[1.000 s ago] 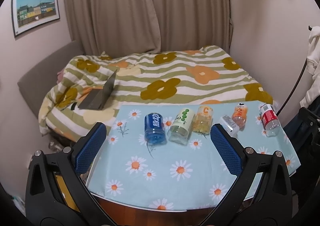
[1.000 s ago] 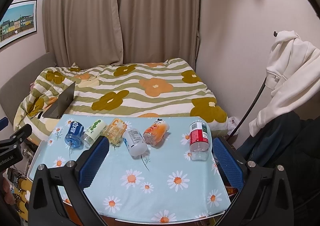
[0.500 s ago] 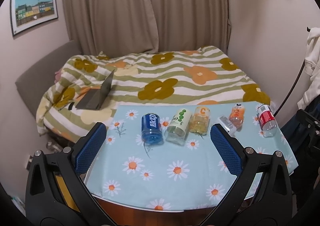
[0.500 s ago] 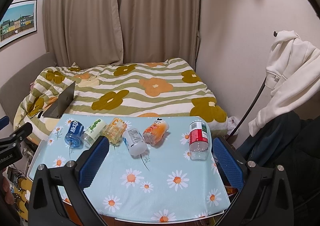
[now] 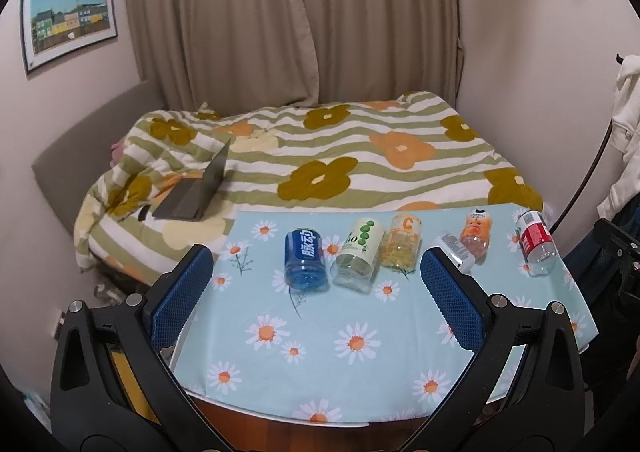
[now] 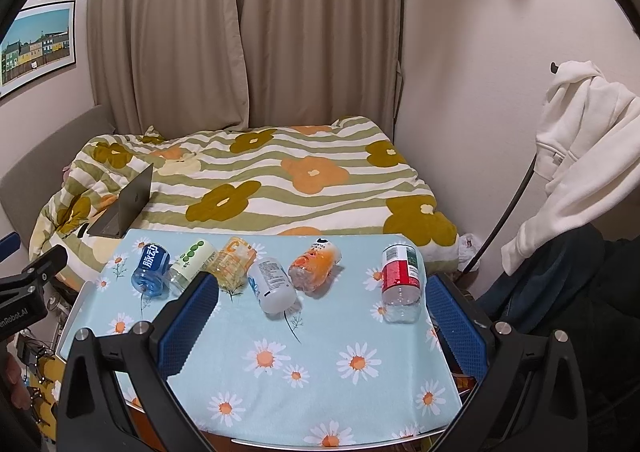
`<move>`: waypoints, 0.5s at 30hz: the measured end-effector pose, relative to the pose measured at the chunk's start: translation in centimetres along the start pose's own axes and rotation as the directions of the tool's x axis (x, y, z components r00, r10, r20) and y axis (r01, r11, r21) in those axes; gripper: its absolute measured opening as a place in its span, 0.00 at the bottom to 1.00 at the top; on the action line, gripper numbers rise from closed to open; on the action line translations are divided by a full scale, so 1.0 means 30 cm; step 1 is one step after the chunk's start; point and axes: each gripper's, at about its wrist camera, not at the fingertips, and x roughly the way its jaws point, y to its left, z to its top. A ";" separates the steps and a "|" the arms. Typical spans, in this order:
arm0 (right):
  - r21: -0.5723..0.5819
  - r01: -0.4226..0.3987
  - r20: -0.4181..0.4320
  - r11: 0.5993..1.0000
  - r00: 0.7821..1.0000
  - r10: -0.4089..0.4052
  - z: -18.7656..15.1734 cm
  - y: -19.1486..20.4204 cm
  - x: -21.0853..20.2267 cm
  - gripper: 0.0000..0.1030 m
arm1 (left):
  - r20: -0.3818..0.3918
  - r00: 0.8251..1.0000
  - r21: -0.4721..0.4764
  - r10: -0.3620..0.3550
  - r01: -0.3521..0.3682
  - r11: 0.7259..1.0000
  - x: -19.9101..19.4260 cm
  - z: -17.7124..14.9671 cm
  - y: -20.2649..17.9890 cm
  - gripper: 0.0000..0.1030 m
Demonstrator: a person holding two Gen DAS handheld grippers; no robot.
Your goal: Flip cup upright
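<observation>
Several bottle-like cups lie on their sides in a row on the daisy-print tablecloth (image 5: 352, 336): blue (image 5: 304, 263), green-dotted (image 5: 358, 255), yellow (image 5: 401, 241), white (image 5: 456, 250), orange (image 5: 476, 237) and red-labelled (image 5: 536, 248). The right wrist view shows the same row: blue (image 6: 151, 265), green-dotted (image 6: 192, 262), yellow (image 6: 234, 266), white (image 6: 274, 284), orange (image 6: 314, 266), red (image 6: 400, 278). My left gripper (image 5: 316, 292) is open and empty, short of the blue cup. My right gripper (image 6: 322, 318) is open and empty, short of the white and red cups.
A bed with a striped flower duvet (image 5: 340, 156) lies right behind the table, with an open laptop (image 5: 196, 188) on it. A white hoodie (image 6: 580, 140) hangs at the right wall. Curtains (image 6: 240, 32) cover the back wall.
The left gripper has drawn back and shifted slightly, so the table sits a little farther off in its view. The right gripper has hardly moved. Both stay open.
</observation>
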 end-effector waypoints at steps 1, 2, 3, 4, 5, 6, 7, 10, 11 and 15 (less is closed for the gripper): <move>0.000 0.000 0.000 1.000 1.000 0.000 -0.001 0.003 -0.001 1.00 | 0.001 1.000 0.001 -0.001 0.001 1.000 -0.001 0.001 -0.002 1.00; 0.000 0.000 -0.001 1.000 1.000 0.000 0.002 -0.002 0.002 1.00 | 0.001 1.000 0.001 -0.002 0.002 1.000 -0.001 0.002 -0.004 1.00; 0.000 0.000 -0.001 1.000 1.000 0.000 0.000 0.004 -0.001 1.00 | 0.001 1.000 0.001 -0.002 0.002 1.000 0.003 -0.001 0.000 1.00; 0.000 -0.001 -0.001 1.000 1.000 0.001 0.001 0.002 0.000 1.00 | 0.000 1.000 0.000 -0.002 0.002 1.000 0.012 0.004 0.011 1.00; 0.001 -0.001 -0.001 1.000 1.000 0.001 0.002 -0.002 0.003 1.00 | -0.001 1.000 -0.001 -0.002 0.002 1.000 0.012 0.004 0.011 1.00; 0.002 -0.002 0.000 1.000 1.000 0.002 0.000 0.004 -0.001 1.00 | -0.002 1.000 0.000 -0.002 0.002 1.000 0.014 0.006 0.010 1.00; 0.002 -0.002 -0.001 1.000 1.000 0.002 0.001 0.004 0.000 1.00 | -0.002 1.000 0.000 -0.003 0.003 1.000 0.016 0.007 0.010 1.00; 0.001 0.000 -0.004 1.000 1.000 0.000 0.001 0.006 0.000 1.00 | -0.001 1.000 -0.002 -0.002 0.002 1.000 0.014 0.006 0.009 1.00; 0.000 0.000 -0.004 1.000 1.000 0.000 0.000 0.008 -0.001 1.00 | -0.001 1.000 -0.002 -0.002 0.002 1.000 0.016 0.007 0.009 1.00; 0.001 0.001 -0.002 1.000 1.000 -0.001 -0.002 0.005 -0.002 1.00 | -0.004 1.000 -0.002 -0.006 0.006 1.000 0.023 0.012 0.007 1.00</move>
